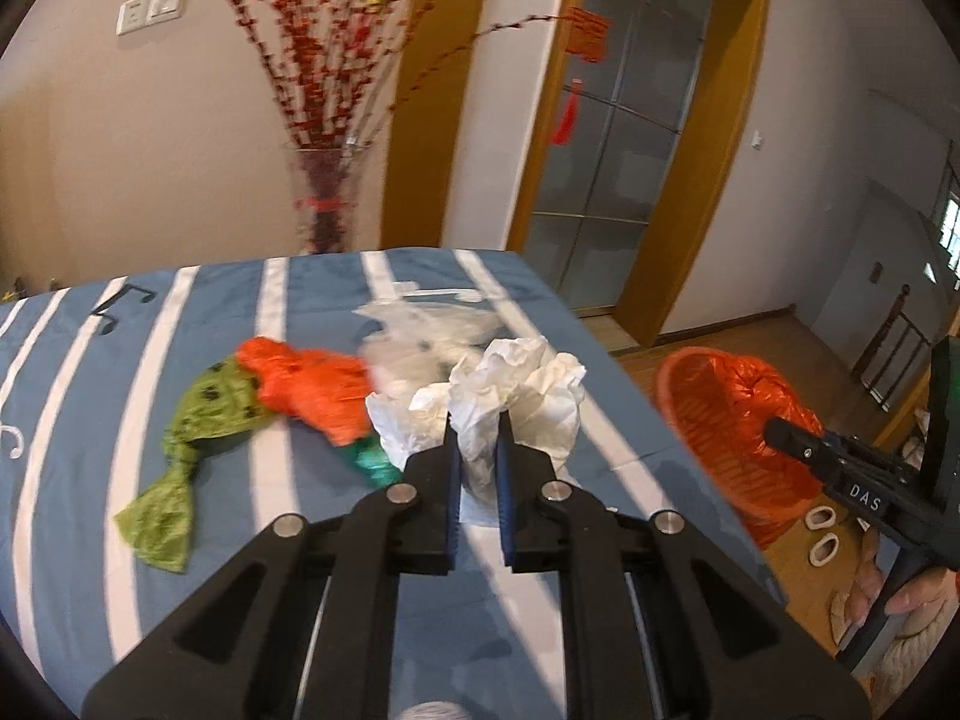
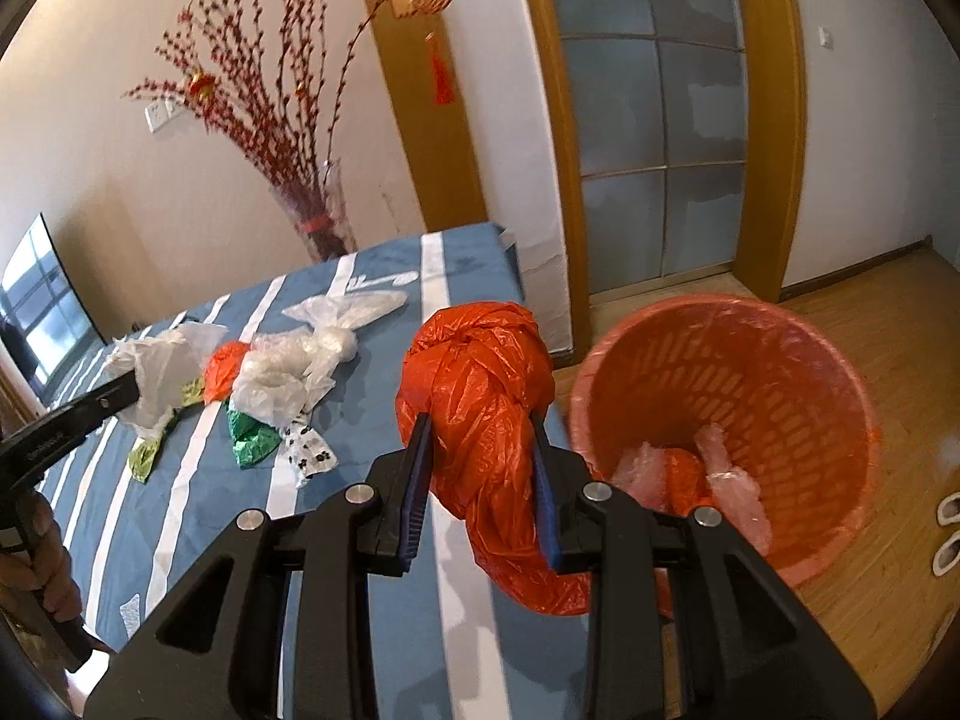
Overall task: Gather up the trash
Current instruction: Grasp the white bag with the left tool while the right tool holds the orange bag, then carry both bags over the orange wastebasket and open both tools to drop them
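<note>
The right claw [image 2: 480, 444], clamped on a knotted orange plastic bag [image 2: 474, 378] at frame centre, needs carrying over the orange mesh bin [image 2: 828, 378] at right; the left claw [image 1: 478, 450] pinches crumpled white paper [image 1: 516, 390].

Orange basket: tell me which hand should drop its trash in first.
Right. Its gripper holds the orange bag beside the orange basket; the left gripper, holding white paper, is over the bed.

- A lived-in home, likely a living room.
- Ahead of the tongs: a table [image 1: 90, 372] under a blue striped cloth, then a vase of red blossom branches [image 1: 327, 204].
- Right: wood-framed glass door [image 2: 654, 120], wooden floor [image 2: 870, 324], slippers [image 2: 948, 531].
- Far left: a television [image 2: 45, 300].
</note>
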